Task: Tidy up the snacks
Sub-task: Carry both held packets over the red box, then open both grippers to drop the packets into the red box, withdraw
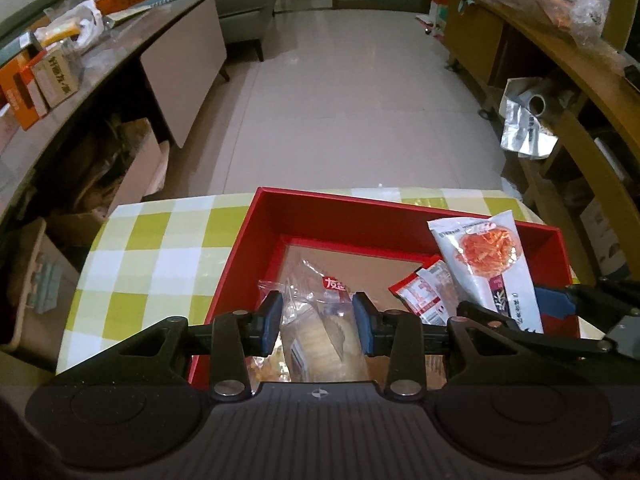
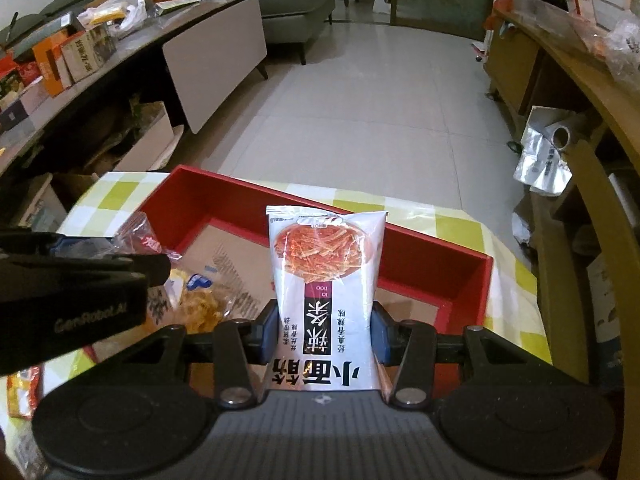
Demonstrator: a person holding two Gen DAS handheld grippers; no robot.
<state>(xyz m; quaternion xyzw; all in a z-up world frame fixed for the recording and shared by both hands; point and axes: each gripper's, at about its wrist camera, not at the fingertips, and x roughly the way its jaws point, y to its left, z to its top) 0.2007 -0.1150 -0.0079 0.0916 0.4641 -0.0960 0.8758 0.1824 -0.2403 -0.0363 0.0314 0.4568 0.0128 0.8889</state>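
A red box (image 1: 256, 236) with a brown cardboard floor sits on the green-checked tablecloth (image 1: 160, 248). My left gripper (image 1: 318, 320) is shut on a clear bag of biscuits (image 1: 320, 332) and holds it over the near left part of the box. My right gripper (image 2: 324, 330) is shut on a white spicy-strip packet (image 2: 326, 264) and holds it upright above the box (image 2: 440, 256). That packet (image 1: 486, 264) also shows at the right in the left wrist view. A small red packet (image 1: 424, 290) lies inside the box.
A bag of yellow crisps (image 2: 200, 304) lies in the box near the left gripper's body (image 2: 72, 292). An orange packet (image 2: 22, 394) lies on the cloth at the near left. A cluttered dark table (image 1: 80, 68) stands at left, wooden shelving (image 1: 560, 80) at right.
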